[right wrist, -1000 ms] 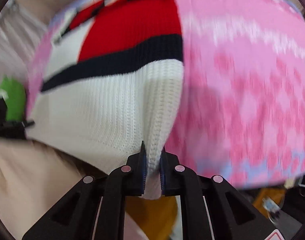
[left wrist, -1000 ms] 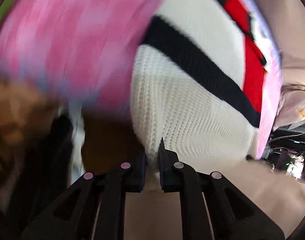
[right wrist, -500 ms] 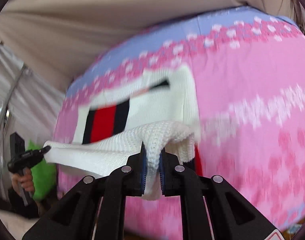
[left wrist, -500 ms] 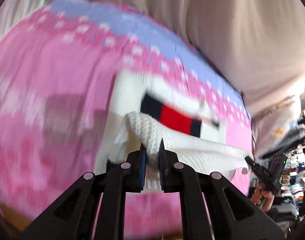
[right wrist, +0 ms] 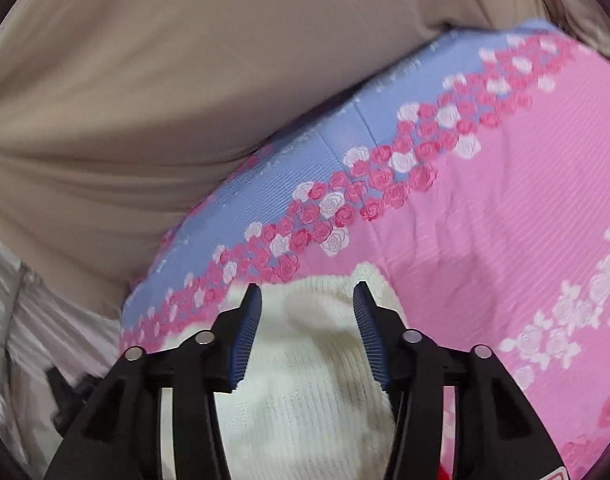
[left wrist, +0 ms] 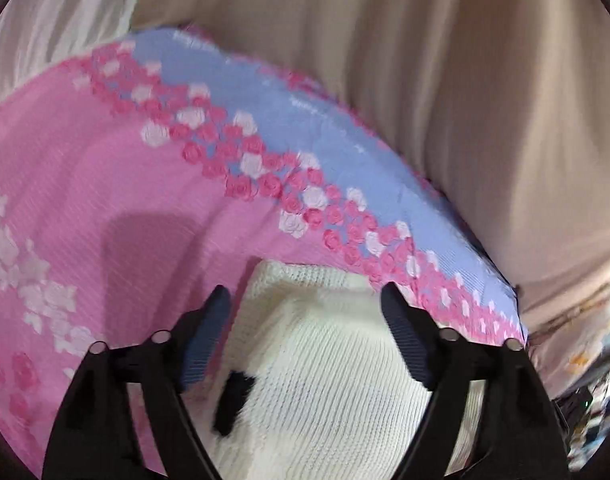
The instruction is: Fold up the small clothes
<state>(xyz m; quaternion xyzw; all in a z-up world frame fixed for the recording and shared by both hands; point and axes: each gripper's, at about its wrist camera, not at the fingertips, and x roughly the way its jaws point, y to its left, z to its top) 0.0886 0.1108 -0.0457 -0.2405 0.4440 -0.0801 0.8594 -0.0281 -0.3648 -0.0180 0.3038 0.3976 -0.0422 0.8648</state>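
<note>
A small white knit sweater [left wrist: 321, 376] with a black stripe lies folded on a pink and lilac rose-patterned cloth [left wrist: 117, 184]. My left gripper [left wrist: 305, 300] is open, its jaws spread over the sweater's far edge and gripping nothing. In the right wrist view the same sweater [right wrist: 305, 380] lies under my right gripper [right wrist: 307, 294], which is also open with its jaws apart over the knit. The cloth [right wrist: 485, 208] extends to the right there. Most of the sweater is hidden below both grippers.
A beige curtain [left wrist: 445, 92] hangs behind the cloth-covered surface and shows in the right wrist view [right wrist: 145, 80] too. The cloth's lilac far edge [right wrist: 305, 160] runs close beyond the sweater. Clutter [left wrist: 597, 400] sits at the far right.
Both grippers carried the sweater's white edge forward over the garment, laid it down on the cloth and opened, letting go of the knit.
</note>
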